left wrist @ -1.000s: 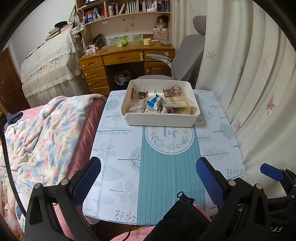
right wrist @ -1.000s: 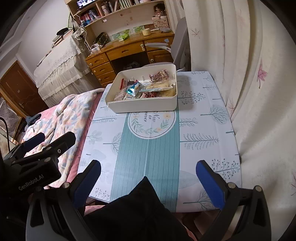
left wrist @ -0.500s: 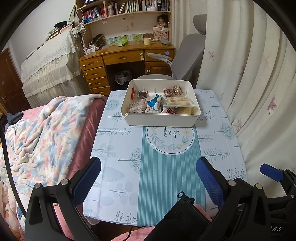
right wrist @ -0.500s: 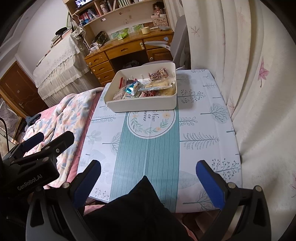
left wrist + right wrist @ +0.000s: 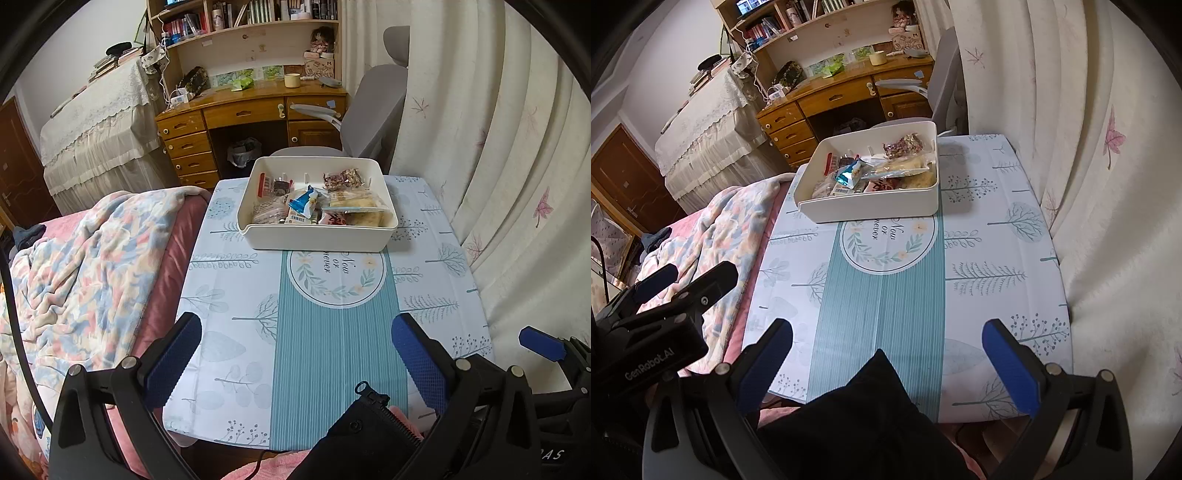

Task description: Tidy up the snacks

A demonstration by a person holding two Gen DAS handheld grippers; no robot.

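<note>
A white bin [image 5: 317, 236] [image 5: 871, 212] stands at the far end of the small table and holds several snack packets, among them a blue-and-white wrapper [image 5: 303, 201] [image 5: 849, 173] and a clear bag of yellowish pieces [image 5: 364, 206]. My left gripper [image 5: 295, 354] is open and empty, held above the table's near edge. My right gripper [image 5: 886, 350] is open and empty too, beside it over the near edge. The right gripper shows at the left wrist view's right edge [image 5: 543, 345]; the left one shows at the right wrist view's left [image 5: 665, 295].
The table wears a light tree-print cloth with a teal stripe [image 5: 332, 350]. A bed with a floral blanket [image 5: 74, 266] lies to the left. A curtain [image 5: 498, 147] hangs on the right. A grey chair [image 5: 369, 107] and wooden desk [image 5: 240, 114] stand behind the table.
Both grippers have hardly shifted; the views drift very slightly. The bin and snacks have not moved.
</note>
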